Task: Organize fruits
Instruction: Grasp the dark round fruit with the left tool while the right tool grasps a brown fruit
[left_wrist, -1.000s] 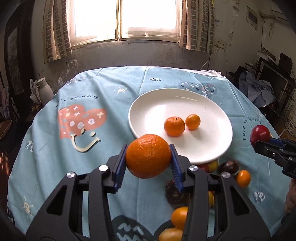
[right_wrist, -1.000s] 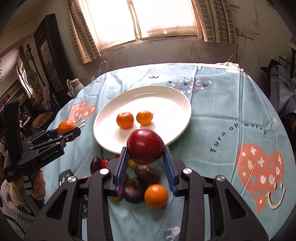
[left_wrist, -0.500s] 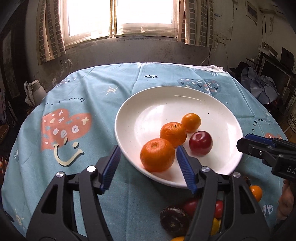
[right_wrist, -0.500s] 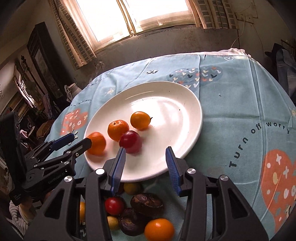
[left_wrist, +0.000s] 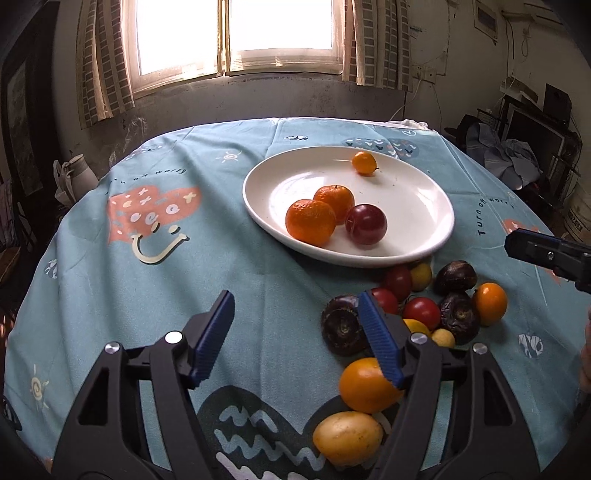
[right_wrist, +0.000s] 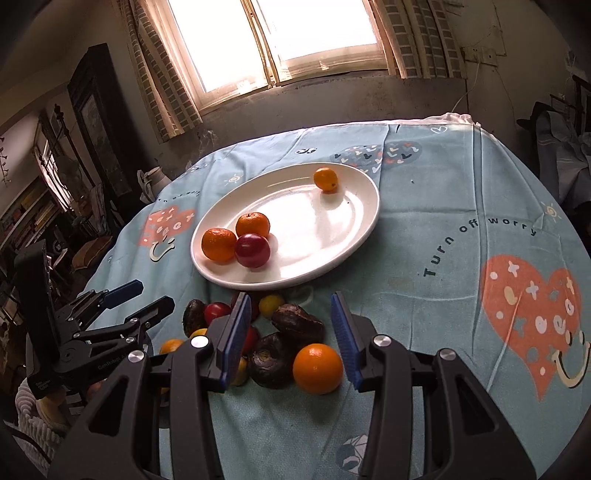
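On the blue patterned tablecloth (left_wrist: 258, 295), a white plate (left_wrist: 424, 192) is seen holding four fruits: two mandarins (left_wrist: 311, 222) touching each other at about 8 o'clock of the plate's centre, a red plum (left_wrist: 366, 224) pressed against them, and a small kumquat (left_wrist: 364, 163) alone near the far rim at 12 o'clock. Just beside the plate's near rim, at 6 o'clock, the unsorted pile (right_wrist: 258, 332) is left on the cloth: dark wrinkled fruits (right_wrist: 298, 322), cherry tomatoes (right_wrist: 217, 311), small yellow fruits and an orange citrus (right_wrist: 317, 367).

The left gripper (left_wrist: 295, 334) is held empty above bare cloth, at 9 o'clock of the pile; its jaws have just been opening and nothing is between them. The right gripper (right_wrist: 291, 334) is also parted and empty, hovering over the pile with the orange citrus and a dark fruit framed between its pads (right_wrist: 343, 336), though no contact is seen.

The step in hand is judged to be the choice of the next fruits. Trouble could be caused by the crowding: a fruit picked from the heap may nudge its round neighbours, which could be sent rolling across the cloth. The wrinkled fruits look soft and could be bruised by a hard squeeze. On the plate, the kumquat could be knocked over the shallow rim by a fruit dropped nearby.
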